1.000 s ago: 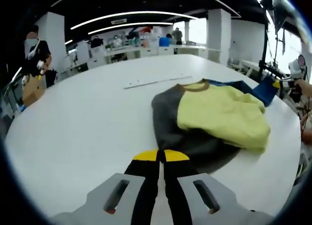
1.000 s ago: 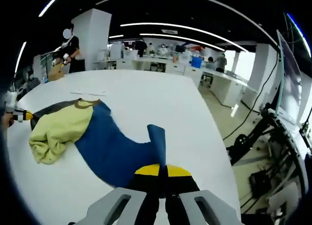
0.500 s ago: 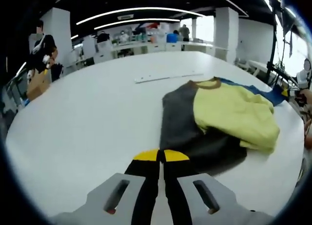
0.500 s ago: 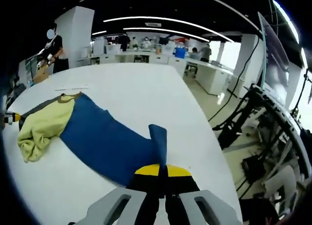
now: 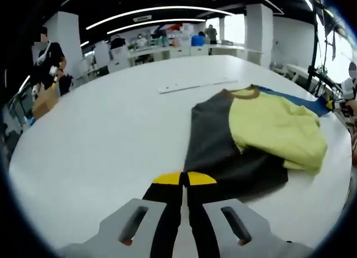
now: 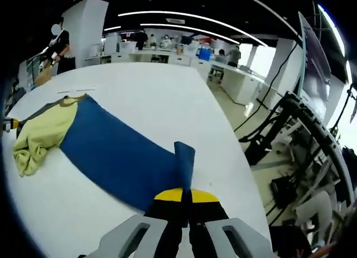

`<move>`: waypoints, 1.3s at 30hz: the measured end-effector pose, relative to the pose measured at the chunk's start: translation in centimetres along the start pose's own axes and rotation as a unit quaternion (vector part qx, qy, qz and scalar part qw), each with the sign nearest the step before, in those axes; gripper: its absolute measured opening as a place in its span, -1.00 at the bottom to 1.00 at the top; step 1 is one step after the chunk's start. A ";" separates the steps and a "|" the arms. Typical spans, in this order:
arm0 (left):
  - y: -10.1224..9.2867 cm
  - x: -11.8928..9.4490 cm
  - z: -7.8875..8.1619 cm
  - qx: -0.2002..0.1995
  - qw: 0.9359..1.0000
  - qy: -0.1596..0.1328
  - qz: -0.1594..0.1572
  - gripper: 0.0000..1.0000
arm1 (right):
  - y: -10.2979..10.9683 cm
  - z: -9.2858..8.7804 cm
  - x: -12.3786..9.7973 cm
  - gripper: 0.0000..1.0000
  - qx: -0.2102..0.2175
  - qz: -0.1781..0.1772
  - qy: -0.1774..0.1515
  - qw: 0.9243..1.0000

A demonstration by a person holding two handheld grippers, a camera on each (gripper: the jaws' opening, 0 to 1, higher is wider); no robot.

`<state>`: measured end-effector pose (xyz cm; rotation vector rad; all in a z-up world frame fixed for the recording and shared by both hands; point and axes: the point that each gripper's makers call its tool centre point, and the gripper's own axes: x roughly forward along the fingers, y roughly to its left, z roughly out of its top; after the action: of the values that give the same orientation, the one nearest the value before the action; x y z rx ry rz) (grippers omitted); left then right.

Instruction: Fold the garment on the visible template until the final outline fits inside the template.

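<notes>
A garment in dark grey [image 5: 215, 149], yellow [image 5: 273, 127] and blue [image 5: 304, 100] lies on the round white table [image 5: 100, 141]. My left gripper [image 5: 184, 178] is shut on the near edge of the grey part. In the right gripper view the blue part [image 6: 114, 154] stretches flat from the crumpled yellow part [image 6: 36, 138] toward me. My right gripper [image 6: 185, 195] is shut on a raised fold of the blue cloth. The left gripper's yellow tip [image 6: 8, 124] shows at the far left edge. A thin white strip [image 5: 196, 86] lies on the table beyond the collar.
The table edge [image 6: 245, 174] drops off close on the right, with black stands, cables and a screen [image 6: 295, 129] beyond it. People [image 5: 47, 60] stand by desks at the back. Bare tabletop spreads left of the garment.
The garment has been drawn out between the two grippers. The blue part now lies longer and flatter, the grey part has lengthened, and the yellow bunch sits farther from my right gripper.
</notes>
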<state>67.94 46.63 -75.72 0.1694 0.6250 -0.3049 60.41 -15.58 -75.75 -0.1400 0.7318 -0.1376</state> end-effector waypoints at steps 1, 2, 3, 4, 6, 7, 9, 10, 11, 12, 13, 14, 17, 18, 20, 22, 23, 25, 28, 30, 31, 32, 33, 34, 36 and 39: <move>0.0 -0.1 0.1 0.003 1.000 -0.003 -0.001 -1.00 | 0.0 0.0 0.0 -1.00 -0.002 0.001 0.000 1.000; 0.1 -0.2 0.1 0.002 1.000 -0.004 0.002 -0.97 | 0.0 0.0 0.0 -1.00 -0.003 0.001 0.001 1.000; 0.4 -0.4 0.2 0.001 1.000 -0.008 0.010 -0.91 | 0.1 0.0 0.0 -1.00 -0.002 0.005 0.001 1.000; 0.5 -0.5 0.3 0.001 1.000 -0.012 0.012 -0.82 | 0.3 0.0 -0.1 -1.00 0.004 0.011 -0.002 1.000; 0.6 -0.8 0.4 -0.008 1.000 -0.017 0.010 -0.74 | 0.6 0.1 -0.3 -0.84 0.018 0.023 -0.004 1.000; 0.7 -0.9 0.5 -0.016 1.000 -0.021 0.008 -0.66 | 1.0 0.4 -0.5 -0.69 0.033 0.032 -0.010 0.999; 0.7 -1.3 0.8 -0.017 0.999 -0.030 0.007 -0.50 | 1.6 1.0 -0.9 -0.33 0.052 0.049 -0.022 0.997; 0.6 -1.5 1.1 -0.018 0.999 -0.037 0.004 -0.41 | 2.0 1.3 -1.2 -0.23 0.049 0.059 -0.026 0.997; 0.6 -1.7 1.3 -0.019 0.999 -0.040 0.002 -0.35 | 2.4 1.5 -1.4 -0.16 0.047 0.066 -0.028 0.996; 0.4 -1.9 1.5 -0.027 0.999 -0.046 -0.005 -0.29 | 2.8 1.7 -1.7 -0.11 0.042 0.077 -0.030 0.996; 0.3 -2.1 1.7 -0.030 0.998 -0.049 -0.009 -0.22 | 3.3 1.9 -1.9 -0.05 0.037 0.085 -0.032 0.995; 0.1 -2.5 1.9 -0.026 0.998 -0.054 -0.011 -0.17 | 3.9 2.2 -2.2 0.06 0.033 0.097 -0.036 0.994; -0.6 -3.1 2.4 -0.016 0.998 -0.063 -0.023 -0.03 | 6.4 3.0 -3.0 0.32 0.034 0.146 -0.044 0.988; -0.8 -3.3 2.5 -0.014 0.997 -0.066 -0.026 0.03 | 7.0 3.1 -3.2 0.38 0.035 0.158 -0.044 0.986; -1.5 -3.7 2.8 -0.011 0.997 -0.072 -0.037 0.11 | 8.4 3.6 -3.8 0.46 0.022 0.183 -0.049 0.982; -2.1 -4.1 3.0 -0.002 0.996 -0.078 -0.047 0.22 | 9.9 4.1 -4.3 0.53 0.009 0.206 -0.054 0.977; -2.5 -4.3 3.1 0.003 0.995 -0.082 -0.055 0.26 | 10.8 4.4 -4.6 0.59 0.002 0.222 -0.055 0.973; -3.1 -4.7 3.3 0.008 0.994 -0.086 -0.063 0.35 | 12.0 4.7 -5.0 0.68 -0.007 0.241 -0.055 0.969; -4.1 -5.5 3.4 0.011 0.993 -0.092 -0.078 0.47 | 14.2 5.0 -5.7 0.73 -0.036 0.270 -0.054 0.961; -4.7 -6.0 3.5 0.012 0.991 -0.097 -0.088 0.54 | 15.6 5.2 -6.3 0.76 -0.050 0.291 -0.056 0.954; -4.9 -6.2 3.5 0.013 0.991 -0.099 -0.091 0.58 | 15.9 5.3 -6.4 0.78 -0.052 0.294 -0.057 0.953; -5.2 -6.4 3.6 0.015 0.990 -0.100 -0.094 0.61 | 16.7 5.4 -6.7 0.81 -0.060 0.306 -0.057 0.948; -5.4 -6.7 3.6 0.017 0.990 -0.102 -0.097 0.65 | 17.3 5.6 -6.9 0.83 -0.067 0.314 -0.058 0.945; -5.6 -6.8 3.6 0.019 0.990 -0.103 -0.100 0.68 | 17.8 5.7 -7.1 0.84 -0.074 0.321 -0.060 0.942; -6.2 -7.3 3.6 0.025 0.989 -0.104 -0.106 0.73 | 19.3 5.9 -7.8 0.86 -0.093 0.340 -0.063 0.934; -6.9 -7.9 3.6 0.027 0.987 -0.109 -0.116 0.84 | 21.8 6.1 -8.9 0.88 -0.121 0.372 -0.065 0.918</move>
<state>61.53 41.10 -68.55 0.1126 0.4192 -0.5586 59.62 7.87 -69.24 -0.0961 0.6252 0.6869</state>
